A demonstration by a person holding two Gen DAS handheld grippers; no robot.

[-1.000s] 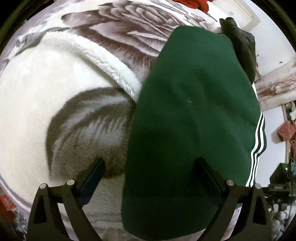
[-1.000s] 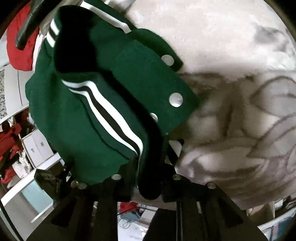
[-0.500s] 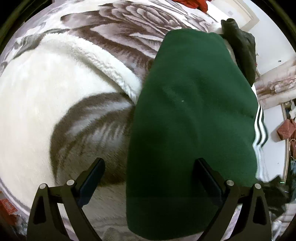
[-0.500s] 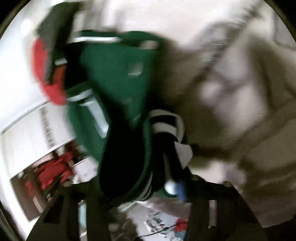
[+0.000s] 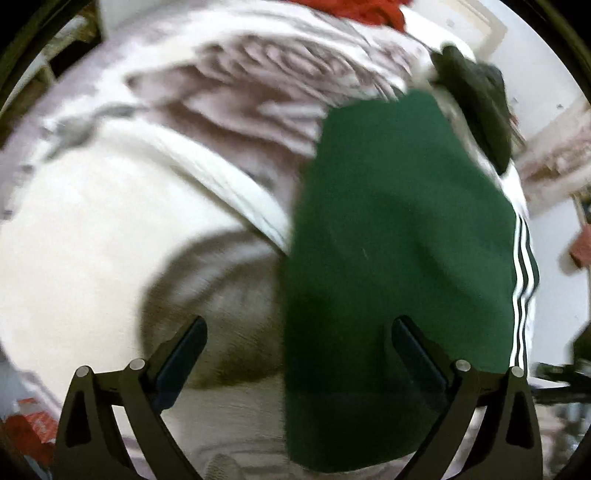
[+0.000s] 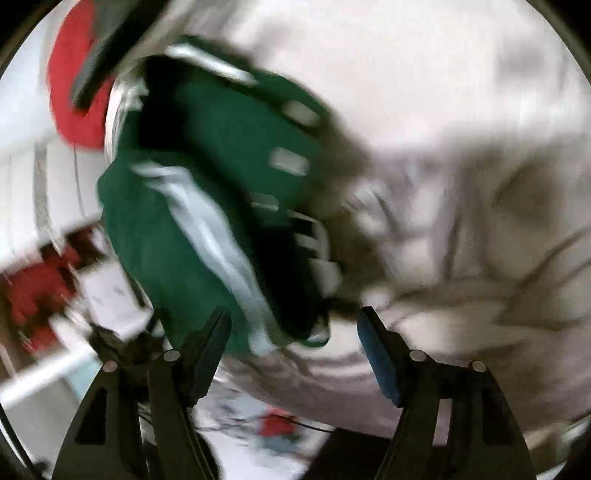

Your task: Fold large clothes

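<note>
A dark green jacket (image 5: 399,258) with white and black stripes lies folded on a white and brown flower-patterned blanket (image 5: 110,240). My left gripper (image 5: 297,328) is open and empty above the jacket's near left edge. In the right wrist view the jacket (image 6: 207,206) shows metal snaps and a striped band, blurred by motion. My right gripper (image 6: 293,321) is open, its jaws spread just below the jacket's striped corner, holding nothing.
A dark garment (image 5: 476,110) lies beyond the jacket at the blanket's far edge. Red clothing (image 5: 354,11) sits at the top. A red item (image 6: 74,85) and red things on the floor (image 6: 33,291) lie left of the bed.
My right gripper has opened and let go of the jacket's striped edge, then drawn back. My left gripper stayed open and pulled back a little from the jacket.
</note>
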